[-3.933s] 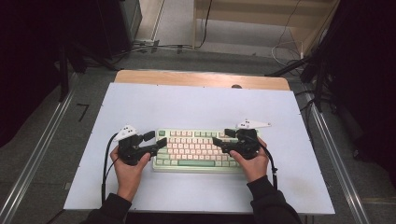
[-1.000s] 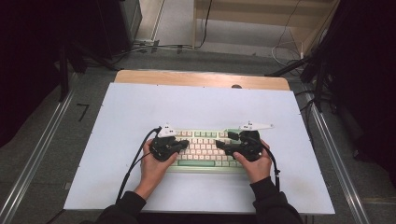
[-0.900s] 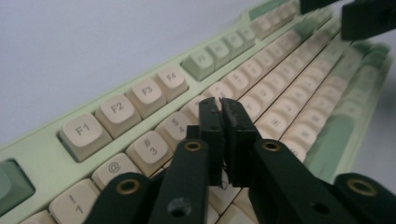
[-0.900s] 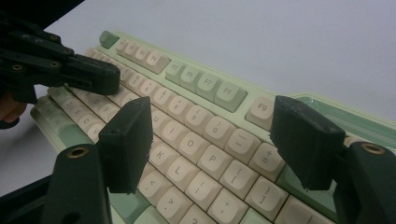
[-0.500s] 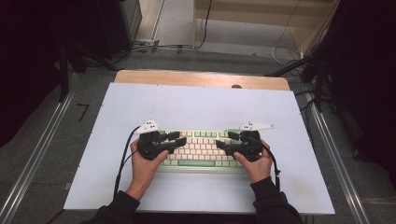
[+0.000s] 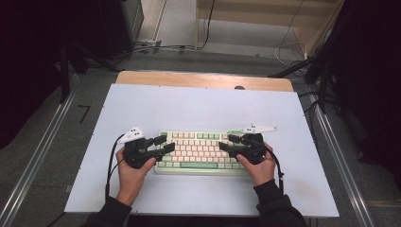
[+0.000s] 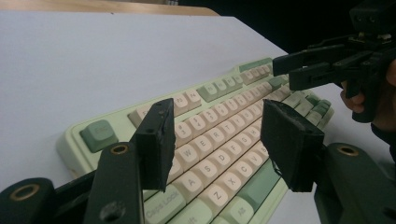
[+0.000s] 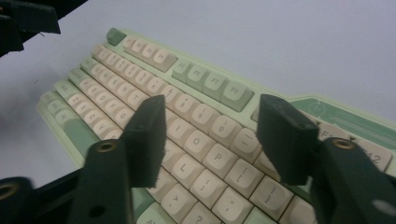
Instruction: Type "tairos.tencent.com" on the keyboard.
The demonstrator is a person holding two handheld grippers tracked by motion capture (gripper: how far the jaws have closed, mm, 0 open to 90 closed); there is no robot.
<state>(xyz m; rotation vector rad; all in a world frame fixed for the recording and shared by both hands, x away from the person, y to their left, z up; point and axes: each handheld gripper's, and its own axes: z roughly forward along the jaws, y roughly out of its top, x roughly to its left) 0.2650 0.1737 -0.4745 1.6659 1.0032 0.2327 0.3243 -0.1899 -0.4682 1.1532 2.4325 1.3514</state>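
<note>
Crosswise, keyboard parallel to table edge

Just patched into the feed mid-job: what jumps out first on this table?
A green keyboard with cream keys lies at the near middle of the pale blue table. The left claw is over its left end and the right claw over its right end, pointing toward each other. Both stand open above the keys, nothing between their jaws; the left has just been opening, the right closing a little.

We note a pale green keyboard with cream keys, flat on the white tabletop, near its front edge.
</note>
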